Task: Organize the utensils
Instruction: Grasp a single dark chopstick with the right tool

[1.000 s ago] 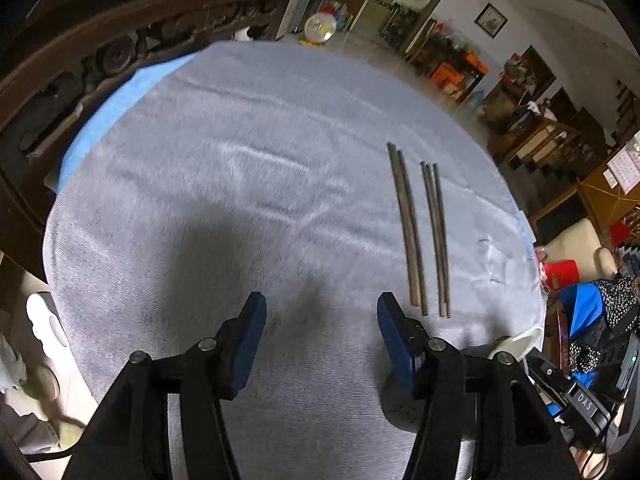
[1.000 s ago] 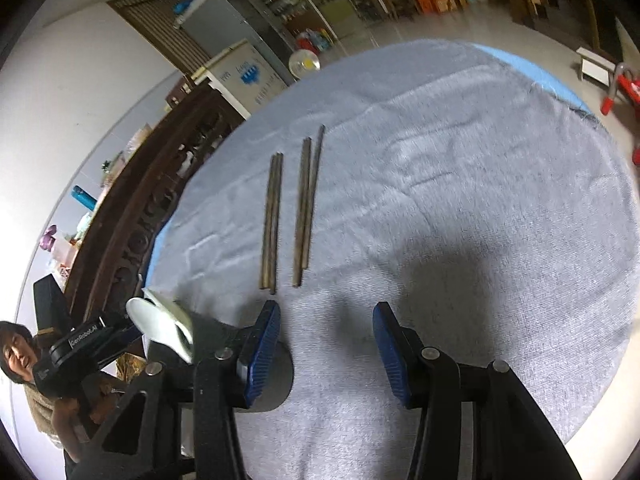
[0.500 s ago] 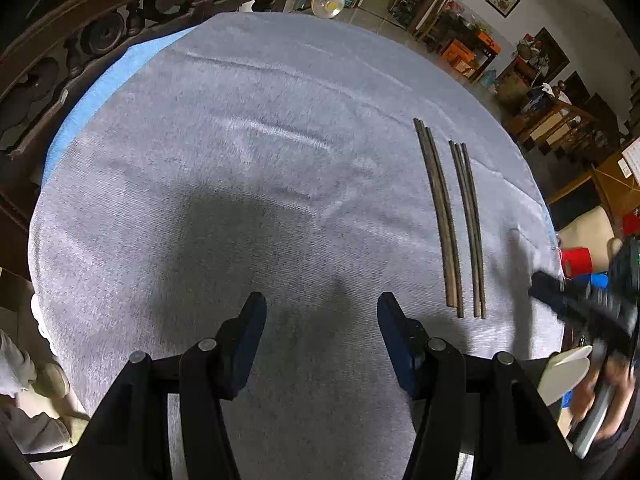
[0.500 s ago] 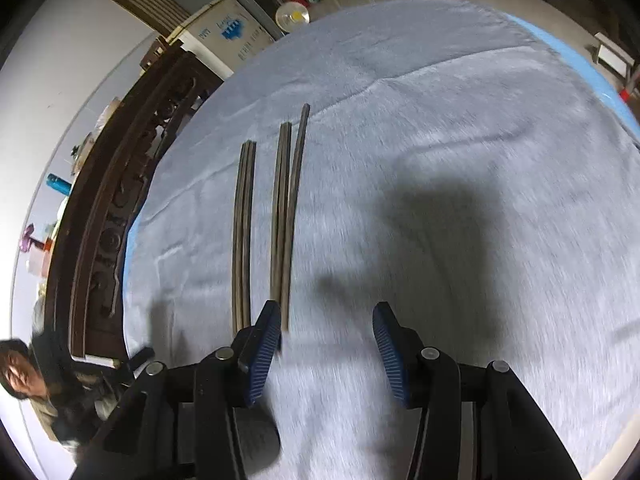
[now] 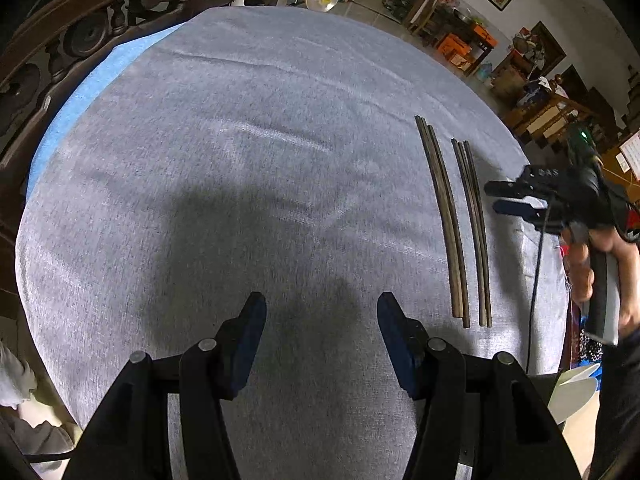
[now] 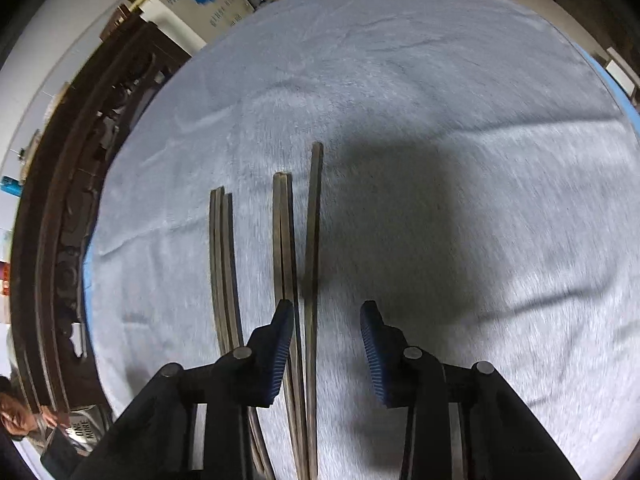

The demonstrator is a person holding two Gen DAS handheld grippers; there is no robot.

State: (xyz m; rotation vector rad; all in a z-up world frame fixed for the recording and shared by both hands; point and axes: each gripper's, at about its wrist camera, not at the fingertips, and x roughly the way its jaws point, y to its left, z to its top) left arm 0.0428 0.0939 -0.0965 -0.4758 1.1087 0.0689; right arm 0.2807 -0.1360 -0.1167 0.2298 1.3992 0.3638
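Note:
Several dark wooden chopsticks lie side by side on the grey cloth (image 5: 240, 160), as two bundles (image 5: 444, 216) (image 5: 474, 232) on its right part. My left gripper (image 5: 320, 312) hangs open over bare cloth to their left, with nothing between its fingers. In the right wrist view, my right gripper (image 6: 326, 316) hovers over the near ends of the chopsticks with its jaws closing. The rightmost chopstick (image 6: 313, 220) runs under the gap, close to the left finger, and the pads do not press on it. The middle pair (image 6: 282, 240) passes under that finger. In the left wrist view, the right gripper (image 5: 508, 200) is beside the sticks.
The round table has a blue cloth edge (image 5: 80, 96) under the grey one. A carved dark wooden piece (image 5: 80, 36) stands close along the left side. A hand (image 5: 600, 264) holds the right gripper at the table's right rim. Furniture fills the room beyond.
My right gripper has swept left across the cloth to over the chopsticks' near ends, and its jaws have narrowed. It has come into the left wrist view. The left gripper crept slightly forward.

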